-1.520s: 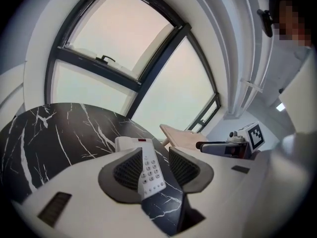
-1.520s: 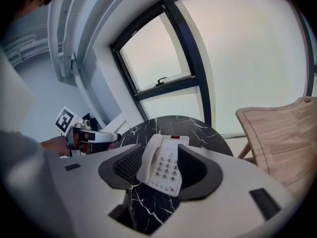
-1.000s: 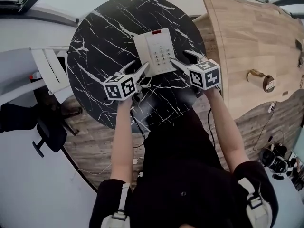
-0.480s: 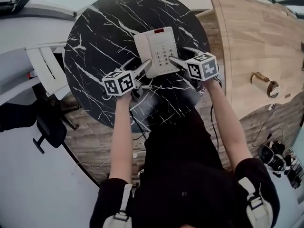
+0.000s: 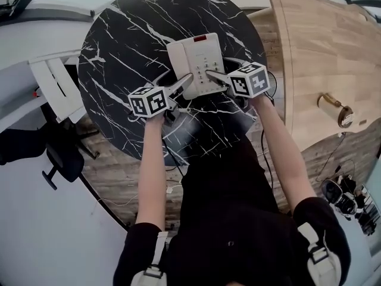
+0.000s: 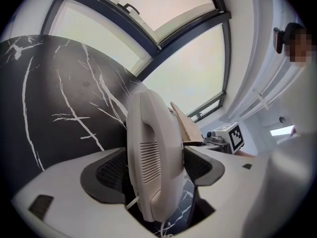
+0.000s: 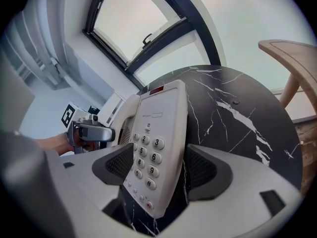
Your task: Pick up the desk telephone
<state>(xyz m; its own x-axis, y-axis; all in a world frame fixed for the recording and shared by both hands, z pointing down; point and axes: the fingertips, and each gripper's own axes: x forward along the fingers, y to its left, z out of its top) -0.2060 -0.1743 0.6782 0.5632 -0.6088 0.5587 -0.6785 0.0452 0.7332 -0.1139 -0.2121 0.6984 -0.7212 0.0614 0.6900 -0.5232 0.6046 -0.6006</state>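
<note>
The white desk telephone (image 5: 197, 61) lies on the round black marble table (image 5: 119, 52), with its handset on the left and its keypad on the right. My left gripper (image 5: 177, 80) reaches in from the near left. Its jaws are opening, and the handset (image 6: 151, 152) stands between them with the pads (image 6: 111, 170) close beside it, not pressing. My right gripper (image 5: 219, 68) comes in from the near right. Its jaws are also opening and straddle the keypad side of the telephone (image 7: 158, 148). A thin gap shows at its pads (image 7: 200, 168).
A light wooden tabletop (image 5: 321, 46) stands right of the marble table, with a brass fitting (image 5: 333, 109) near its edge. A white folding chair (image 5: 56, 82) is at the left. A thin cord (image 6: 130, 202) runs from the handset. Windows lie beyond the table.
Both grippers have sunk and moved in toward the telephone with their jaws spread wider. They now straddle its left and right sides. The telephone has stayed in place on the table.
</note>
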